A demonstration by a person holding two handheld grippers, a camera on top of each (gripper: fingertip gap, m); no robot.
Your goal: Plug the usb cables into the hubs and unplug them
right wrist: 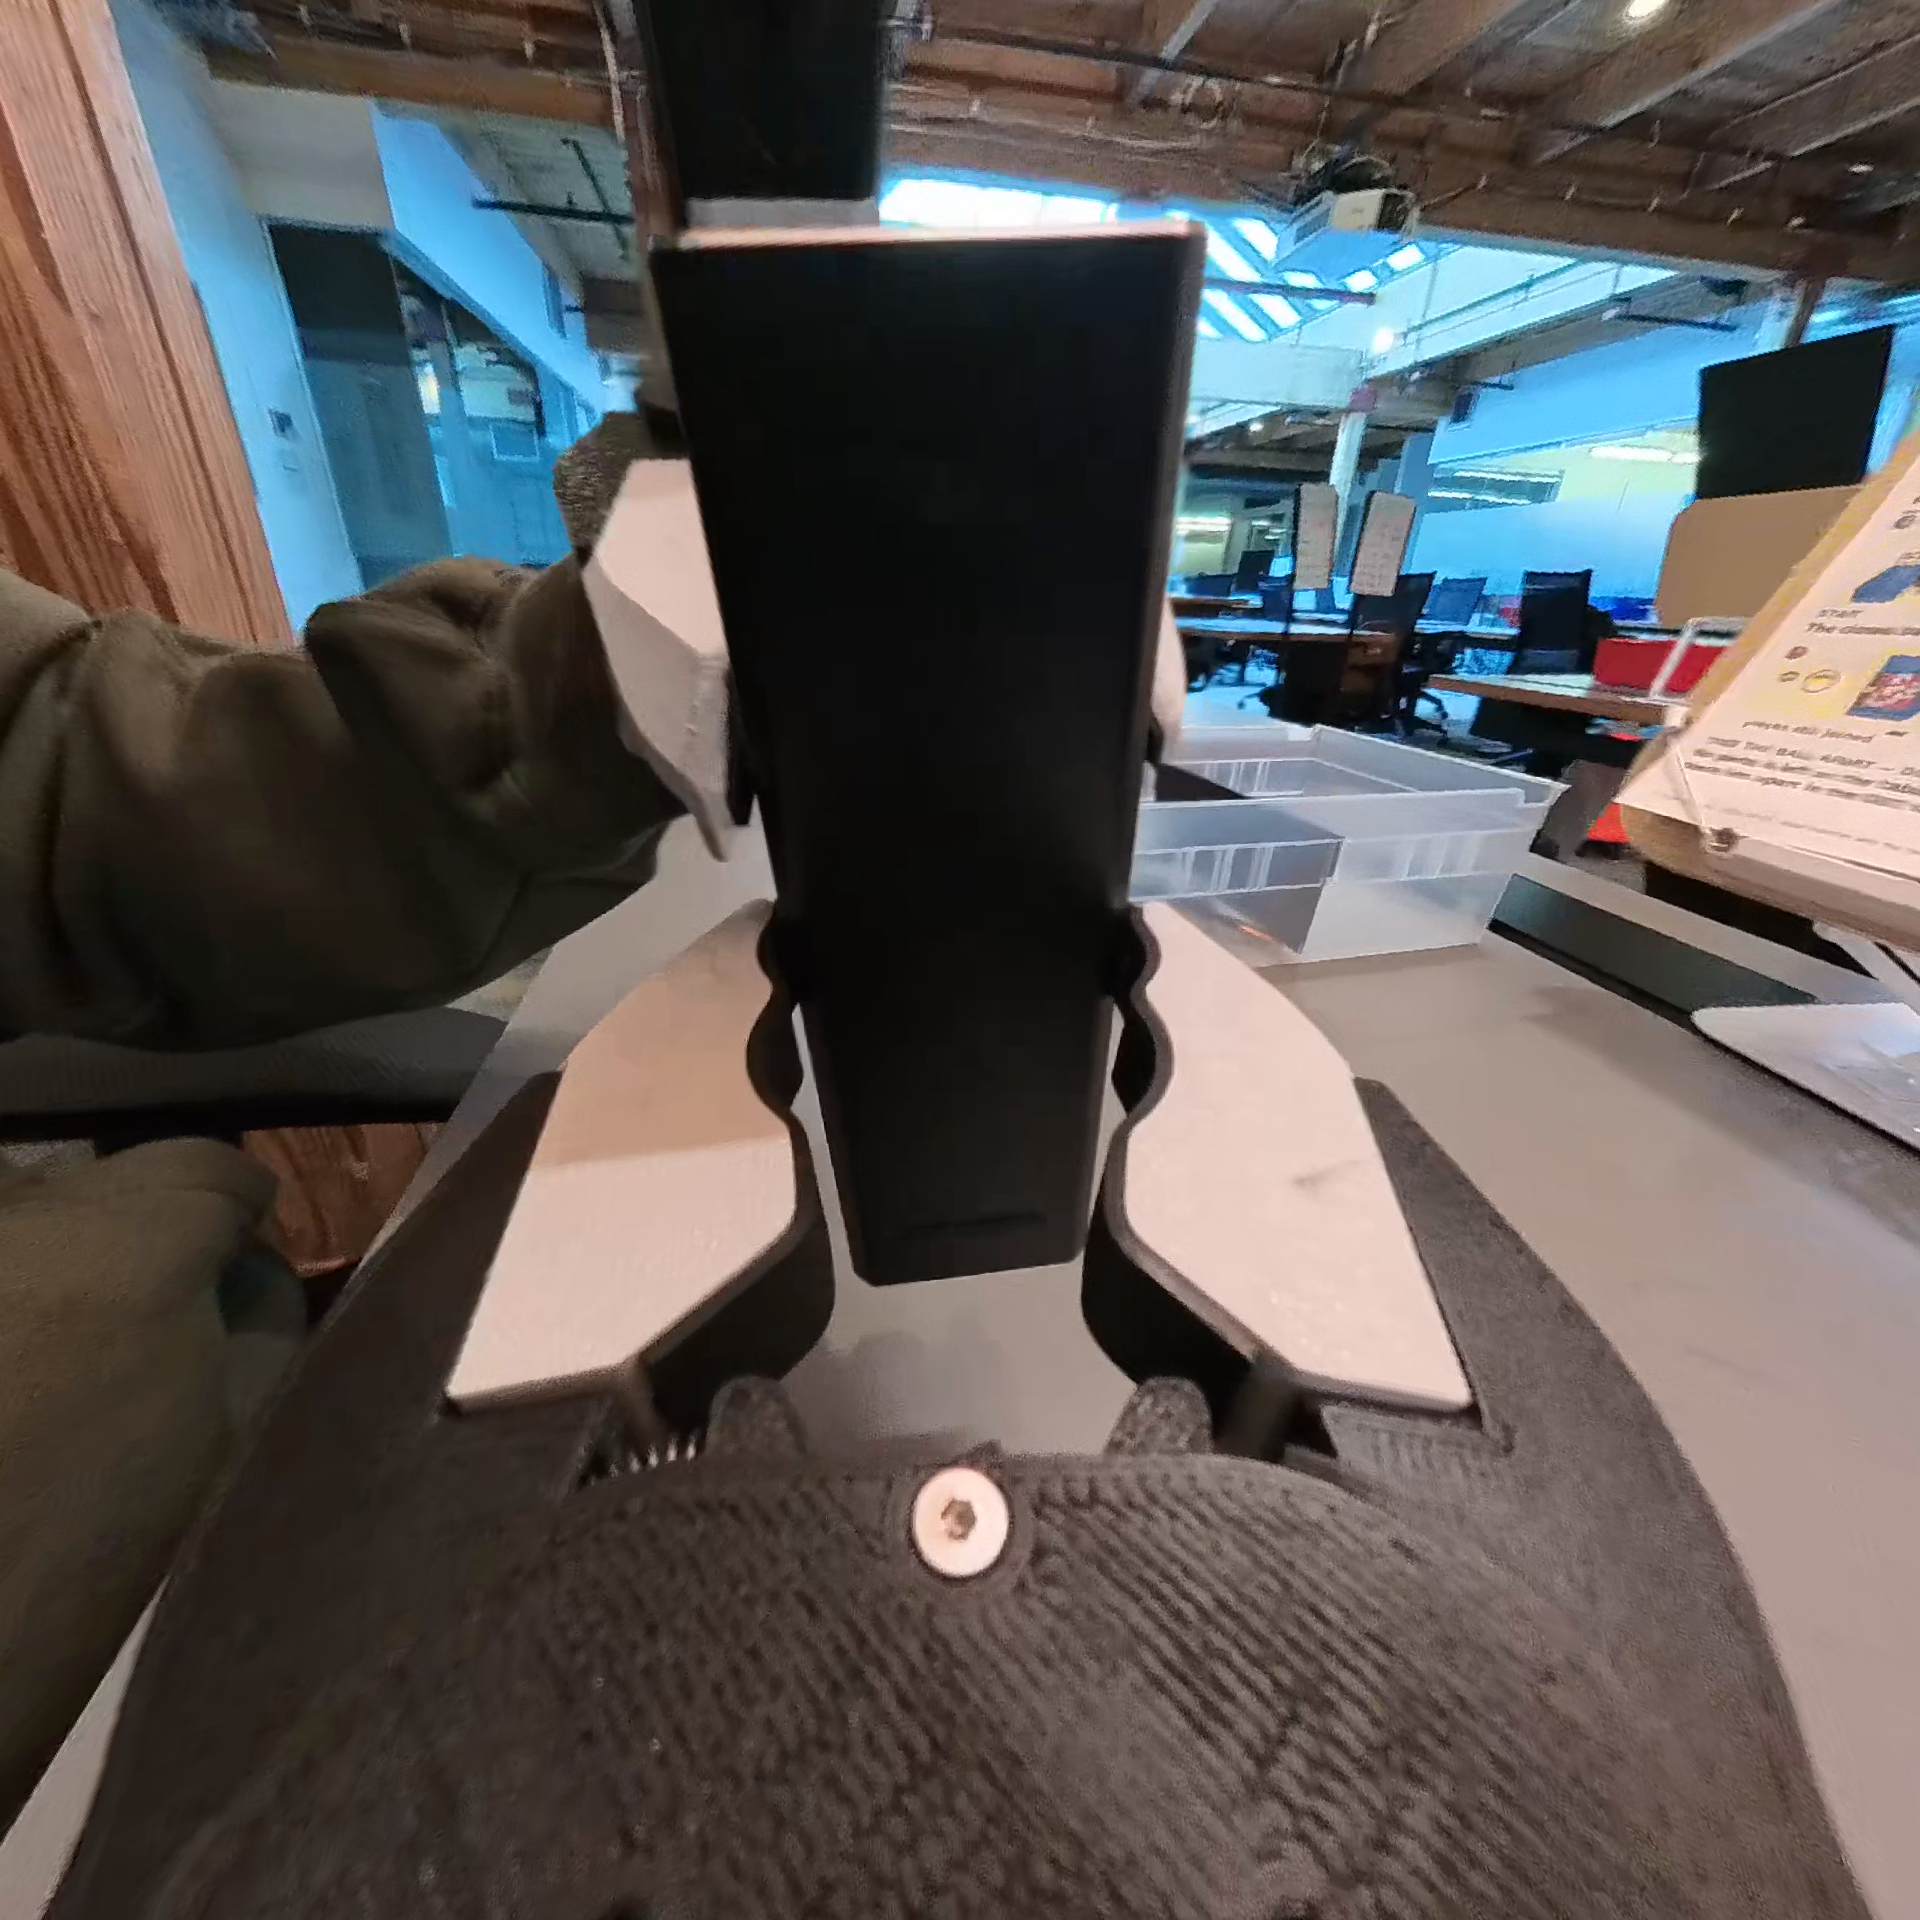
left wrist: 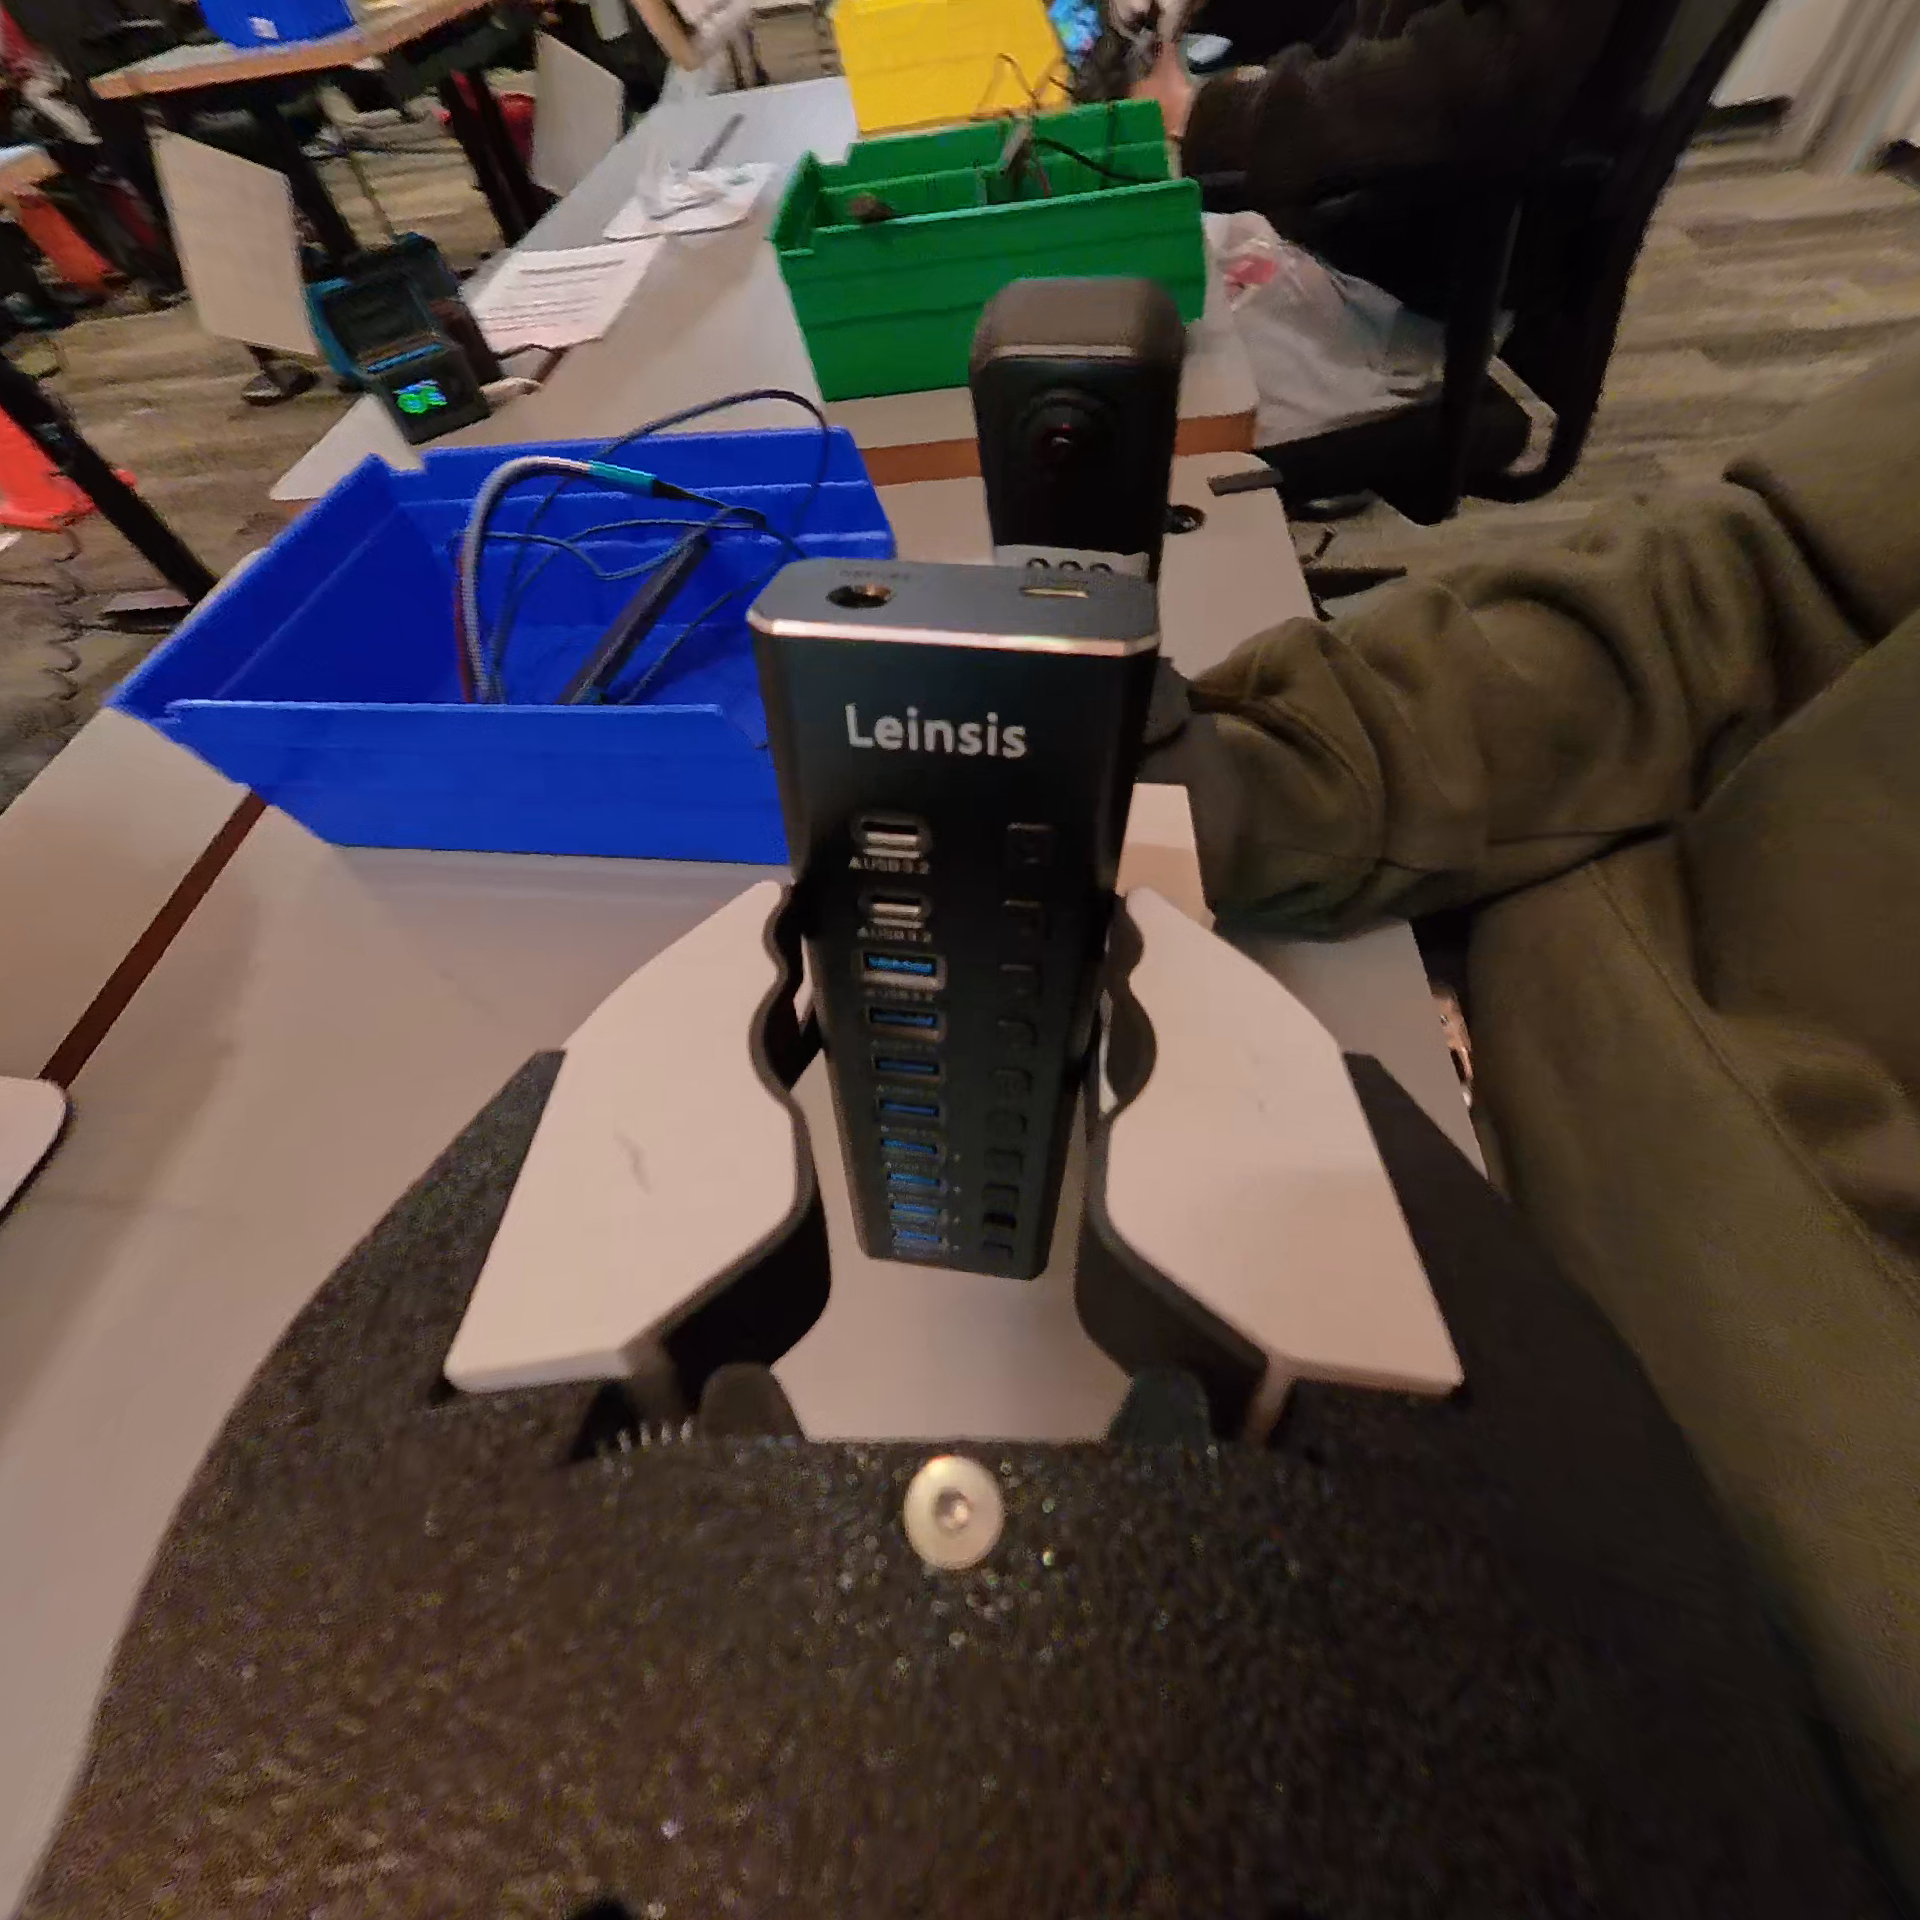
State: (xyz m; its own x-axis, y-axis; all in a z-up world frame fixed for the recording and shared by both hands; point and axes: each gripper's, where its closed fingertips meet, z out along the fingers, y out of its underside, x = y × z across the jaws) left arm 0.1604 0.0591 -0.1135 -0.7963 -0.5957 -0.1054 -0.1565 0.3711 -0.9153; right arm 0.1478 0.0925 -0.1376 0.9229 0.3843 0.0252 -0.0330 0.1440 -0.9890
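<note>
A black USB hub stands upright between the fingers of my left gripper, port side facing the camera; no plug shows in any port. My right gripper is shut on the same hub from the opposite side and sees its plain back. The left gripper's grey fingers show farther up the hub in the right wrist view. The right gripper's camera shows behind the hub in the left wrist view. Several USB cables lie in a blue bin, apart from the hub.
A green bin and a yellow bin stand farther back on the grey table. A clear plastic bin and an instruction sheet on a stand are at the right. An olive sleeve is at the right. Left and right tips are no more than a few centimetres apart.
</note>
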